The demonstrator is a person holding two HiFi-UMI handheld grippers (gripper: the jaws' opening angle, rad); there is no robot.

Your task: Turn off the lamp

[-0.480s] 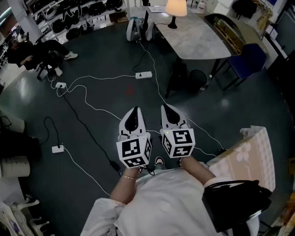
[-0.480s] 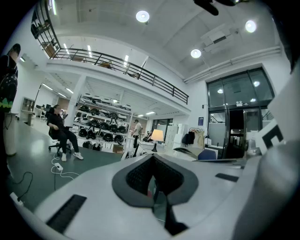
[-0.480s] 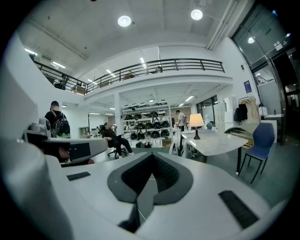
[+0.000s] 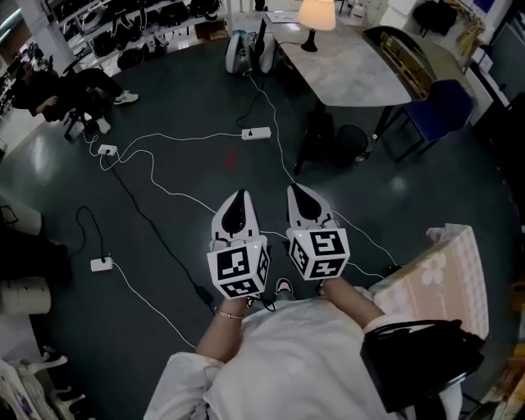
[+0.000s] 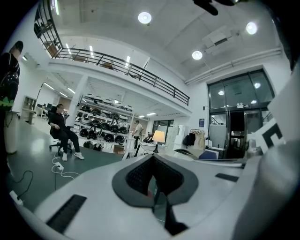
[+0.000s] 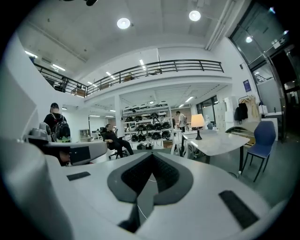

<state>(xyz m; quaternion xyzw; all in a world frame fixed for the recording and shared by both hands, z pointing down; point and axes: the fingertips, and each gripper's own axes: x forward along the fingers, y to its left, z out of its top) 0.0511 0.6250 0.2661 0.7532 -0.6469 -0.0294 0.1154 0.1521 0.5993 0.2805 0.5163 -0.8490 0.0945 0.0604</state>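
Both grippers are held side by side close in front of the person's body, above the dark floor. On the left gripper and the right gripper alike, the jaws are seen brought fully together, and nothing is clamped between them. Both are pointed nearly level, toward the far end of the room.

The lamp is found well apart from both grippers. It stands upright at the far end of a light grey table, with its cream shade lit. In the left gripper view it is seen small and glowing just above the closed tips. In the right gripper view it is seen to the right of them.

A blue chair is set at the table's right side. White cables are strewn across the floor between the grippers and the table, and a white power strip lies among them. A seated person is seen at the far left.
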